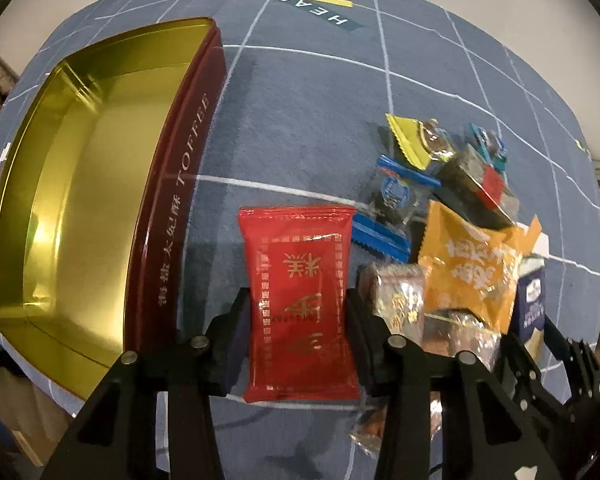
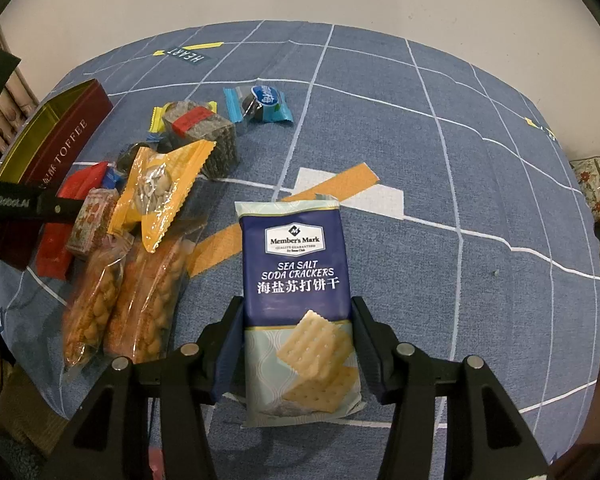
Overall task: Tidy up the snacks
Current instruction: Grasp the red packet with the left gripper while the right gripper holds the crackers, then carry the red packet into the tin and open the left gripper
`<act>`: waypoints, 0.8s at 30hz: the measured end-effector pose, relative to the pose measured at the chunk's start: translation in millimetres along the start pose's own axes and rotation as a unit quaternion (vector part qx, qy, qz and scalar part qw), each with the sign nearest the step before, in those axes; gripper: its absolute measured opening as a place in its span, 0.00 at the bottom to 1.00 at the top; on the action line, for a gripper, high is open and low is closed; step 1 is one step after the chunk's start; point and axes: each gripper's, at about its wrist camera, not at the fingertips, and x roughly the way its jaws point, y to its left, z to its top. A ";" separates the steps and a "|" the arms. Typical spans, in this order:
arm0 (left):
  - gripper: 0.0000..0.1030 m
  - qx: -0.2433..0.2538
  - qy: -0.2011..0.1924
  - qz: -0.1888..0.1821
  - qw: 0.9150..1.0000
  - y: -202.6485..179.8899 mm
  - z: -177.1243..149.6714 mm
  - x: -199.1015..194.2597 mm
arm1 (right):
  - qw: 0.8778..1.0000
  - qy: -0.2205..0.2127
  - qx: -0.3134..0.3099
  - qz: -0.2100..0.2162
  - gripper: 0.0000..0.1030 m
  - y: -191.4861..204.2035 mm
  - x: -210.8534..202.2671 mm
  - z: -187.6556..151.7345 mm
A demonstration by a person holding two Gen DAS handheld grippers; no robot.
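I am holding the red packet [image 1: 300, 300] in my left tool [image 1: 296, 304], its two fingers clenched on the packet's long sides. The packet's long axis is running straight ahead along the fingers, its far sealed end pointing away from me, its printed characters reading upside down from my side. It is hanging just above the blue tabletop [image 1: 300, 120], between the open toffee tin [image 1: 180, 184] on its left and the pile of snacks [image 1: 452, 248] on its right. The tin is lying empty, gold inside, its maroon wall running lengthwise beside the packet.

My right tool [image 2: 298, 312] is gripping the soda cracker pack [image 2: 298, 304] the same way, fingers pressing on both long edges. Its long axis is also pointing forward, label upright toward me, cracker picture at the near end. To its left, two peanut bags [image 2: 128, 300] are lying side by side, with an orange packet [image 2: 160, 196] resting across their far ends.
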 end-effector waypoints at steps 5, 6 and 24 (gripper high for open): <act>0.40 0.015 -0.005 -0.008 1.000 -1.1 -11.2 -17.0 | 1.000 0.000 0.000 0.000 0.52 -0.4 -0.6 -0.2; 0.40 0.018 -0.006 -0.010 1.000 -1.6 -11.6 -17.7 | 1.000 0.000 0.001 0.000 0.52 -0.7 -0.6 -0.1; 0.40 0.039 -0.071 0.022 0.996 84.3 20.3 -88.1 | 1.000 0.019 0.011 -0.005 0.52 0.3 2.2 4.0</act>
